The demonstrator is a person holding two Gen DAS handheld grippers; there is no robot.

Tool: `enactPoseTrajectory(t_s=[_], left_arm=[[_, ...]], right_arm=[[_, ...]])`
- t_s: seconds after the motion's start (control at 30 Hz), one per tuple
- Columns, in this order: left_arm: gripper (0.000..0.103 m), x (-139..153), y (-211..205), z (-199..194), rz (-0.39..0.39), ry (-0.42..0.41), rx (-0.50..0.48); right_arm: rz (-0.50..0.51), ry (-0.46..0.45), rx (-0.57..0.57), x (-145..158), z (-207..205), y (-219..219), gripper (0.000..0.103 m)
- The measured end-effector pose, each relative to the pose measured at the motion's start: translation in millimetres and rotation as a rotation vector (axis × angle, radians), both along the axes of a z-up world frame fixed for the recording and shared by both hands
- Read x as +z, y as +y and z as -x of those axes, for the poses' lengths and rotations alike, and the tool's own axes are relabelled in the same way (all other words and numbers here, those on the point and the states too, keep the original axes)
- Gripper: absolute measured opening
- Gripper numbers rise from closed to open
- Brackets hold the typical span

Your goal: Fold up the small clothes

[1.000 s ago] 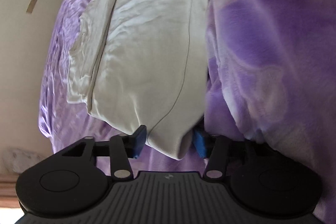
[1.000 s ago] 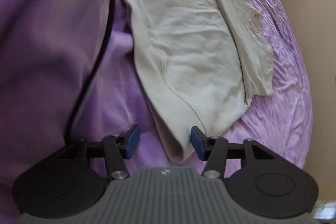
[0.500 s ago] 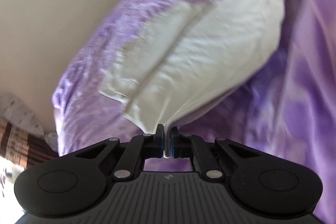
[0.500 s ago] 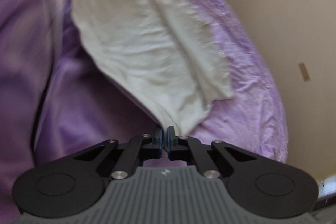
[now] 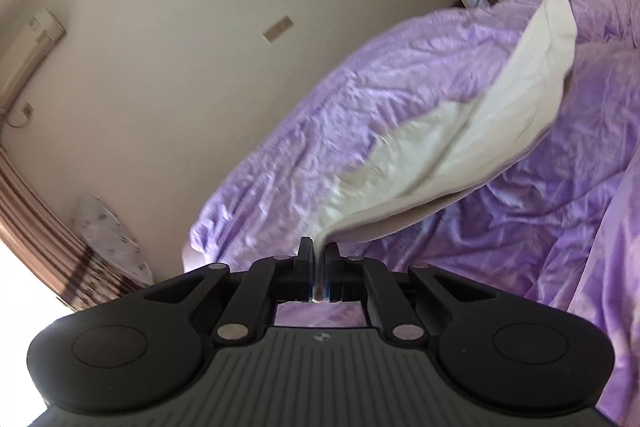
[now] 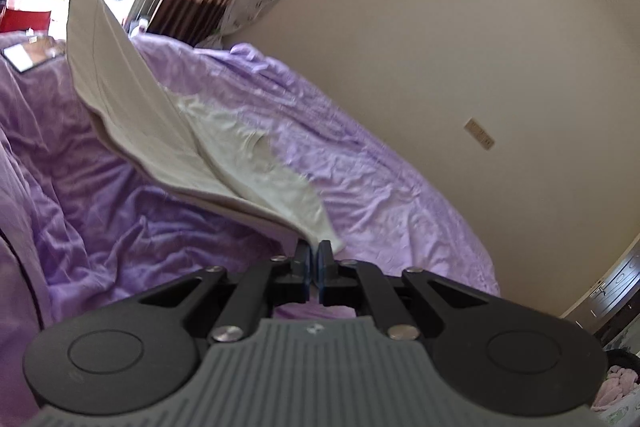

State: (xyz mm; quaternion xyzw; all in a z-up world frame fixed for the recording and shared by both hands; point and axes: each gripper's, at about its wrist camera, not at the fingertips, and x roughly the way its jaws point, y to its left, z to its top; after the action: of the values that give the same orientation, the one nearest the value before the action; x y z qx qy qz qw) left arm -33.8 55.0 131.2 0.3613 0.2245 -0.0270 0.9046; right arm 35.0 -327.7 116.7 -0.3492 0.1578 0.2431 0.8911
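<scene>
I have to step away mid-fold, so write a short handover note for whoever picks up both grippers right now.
Left gripper: jaws shut on one corner of the white garment.
Right gripper: jaws shut on the other near corner.
Where things are: the garment's near edge hangs in the air between the two grippers; its far part lies on the purple bedspread.
Done: both corners gripped and the edge raised off the bed.
Left: probably carry the raised edge over onto the far part to make the fold, release, then smooth it. No fold is laid down yet.
</scene>
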Motion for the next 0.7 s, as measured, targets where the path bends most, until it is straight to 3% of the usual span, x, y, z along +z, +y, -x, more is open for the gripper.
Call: enactPoseTrajectory(t_s=[0.17,0.33,0.7], left_arm=[[0.005,23,4,12,0.047,-0.029,0.025],[0.005,17,5,-12,0.009,-0.034,0.079],[0.005,3,23,-134,-0.014,-0.067,0.189]], right_arm=[[-0.078,-0.021,-0.003,29,25,-12,0.000],[-0.079,-0.029,-0.022,33,18,-6,0.000],[-0.131,-0.004,-0.097,36,-100,26,0.000]])
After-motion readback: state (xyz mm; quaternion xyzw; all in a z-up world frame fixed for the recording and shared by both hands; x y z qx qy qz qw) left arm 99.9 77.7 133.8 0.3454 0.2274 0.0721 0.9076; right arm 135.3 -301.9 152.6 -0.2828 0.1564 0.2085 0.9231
